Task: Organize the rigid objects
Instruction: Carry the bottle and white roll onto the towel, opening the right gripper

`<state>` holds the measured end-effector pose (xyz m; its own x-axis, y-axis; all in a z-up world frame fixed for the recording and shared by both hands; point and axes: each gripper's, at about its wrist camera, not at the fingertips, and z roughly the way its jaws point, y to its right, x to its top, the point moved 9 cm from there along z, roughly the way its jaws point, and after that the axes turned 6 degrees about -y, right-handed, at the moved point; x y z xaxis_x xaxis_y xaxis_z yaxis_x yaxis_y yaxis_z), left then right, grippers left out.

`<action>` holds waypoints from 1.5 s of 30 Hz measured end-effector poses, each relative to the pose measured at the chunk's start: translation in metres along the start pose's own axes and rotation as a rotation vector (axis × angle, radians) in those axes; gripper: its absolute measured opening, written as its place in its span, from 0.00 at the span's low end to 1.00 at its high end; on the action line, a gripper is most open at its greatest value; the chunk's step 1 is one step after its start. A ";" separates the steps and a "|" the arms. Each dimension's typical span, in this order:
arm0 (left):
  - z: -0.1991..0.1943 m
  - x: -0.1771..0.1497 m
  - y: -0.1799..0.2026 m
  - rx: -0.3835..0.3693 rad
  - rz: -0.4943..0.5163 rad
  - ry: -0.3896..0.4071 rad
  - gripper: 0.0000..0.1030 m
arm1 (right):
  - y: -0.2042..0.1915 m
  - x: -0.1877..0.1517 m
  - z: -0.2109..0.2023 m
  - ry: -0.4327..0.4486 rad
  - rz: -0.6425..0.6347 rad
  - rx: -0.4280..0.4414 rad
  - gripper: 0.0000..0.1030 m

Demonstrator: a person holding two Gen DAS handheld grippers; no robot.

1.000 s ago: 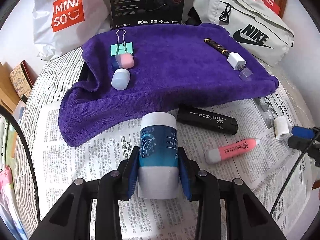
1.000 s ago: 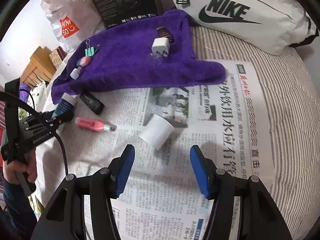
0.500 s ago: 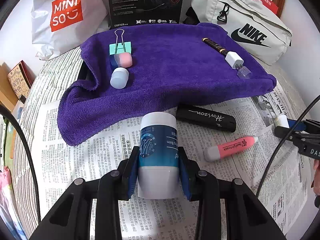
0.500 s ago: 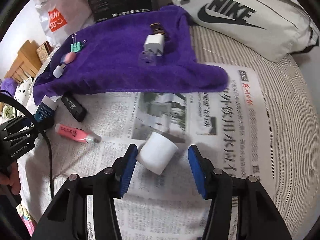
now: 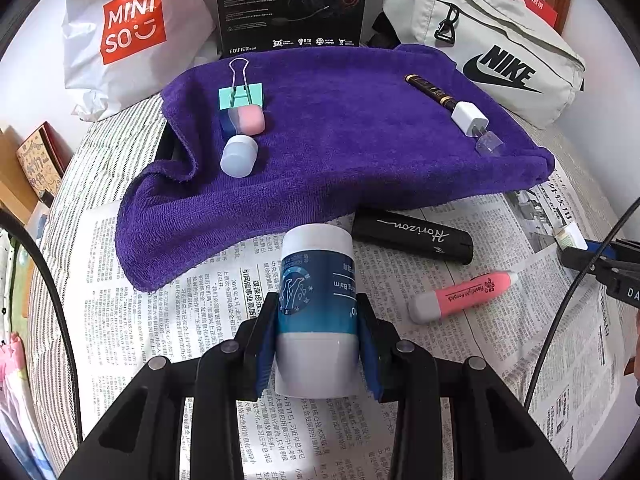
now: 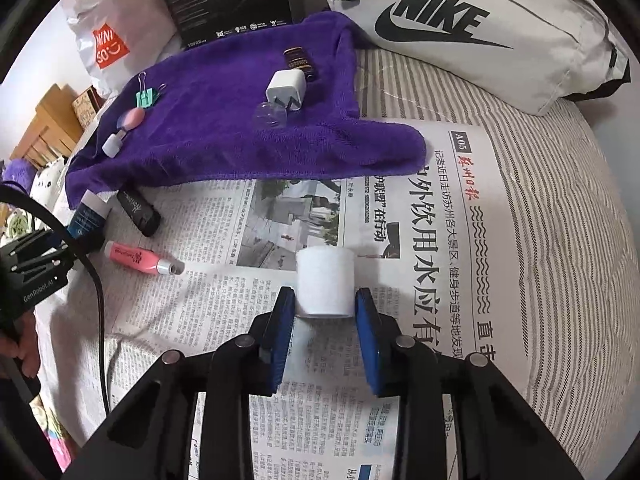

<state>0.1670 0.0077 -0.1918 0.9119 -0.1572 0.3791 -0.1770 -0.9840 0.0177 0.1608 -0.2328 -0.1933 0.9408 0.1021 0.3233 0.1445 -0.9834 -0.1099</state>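
Note:
My left gripper [image 5: 318, 320] is shut on a blue-and-white balm stick [image 5: 316, 272], held over the newspaper [image 5: 168, 280] just in front of the purple towel [image 5: 340, 140]. In the right wrist view a short white cylinder [image 6: 325, 276] lies on the newspaper between the blue pads of my right gripper [image 6: 325, 304]. Its jaws are closing and both pads touch the cylinder's sides. A black tube [image 5: 412, 236] and a pink highlighter [image 5: 460, 296] lie loose on the paper between the two grippers.
On the towel lie a green binder clip [image 5: 241, 94], a pink-capped piece [image 5: 248, 119], a pale blue cap [image 5: 239, 155], a dark pen [image 5: 430, 88] and a white charger [image 5: 470, 118]. Behind stand a shopping bag [image 5: 132, 28], a black box [image 5: 292, 4] and a grey Nike bag [image 5: 500, 52].
My right gripper has come forward over the white cylinder and its jaws have narrowed from wide apart to touching it. The left gripper and the balm stick have not moved.

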 end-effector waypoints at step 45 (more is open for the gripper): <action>-0.038 0.003 -0.025 -0.048 -0.108 0.060 0.33 | -0.042 0.042 -0.027 0.090 -0.096 0.129 0.28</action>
<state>0.1604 0.0345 -0.1563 0.9032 -0.0434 0.4270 -0.0974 -0.9897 0.1053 0.1855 -0.1915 -0.1498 0.8901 0.1753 0.4206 0.2761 -0.9418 -0.1918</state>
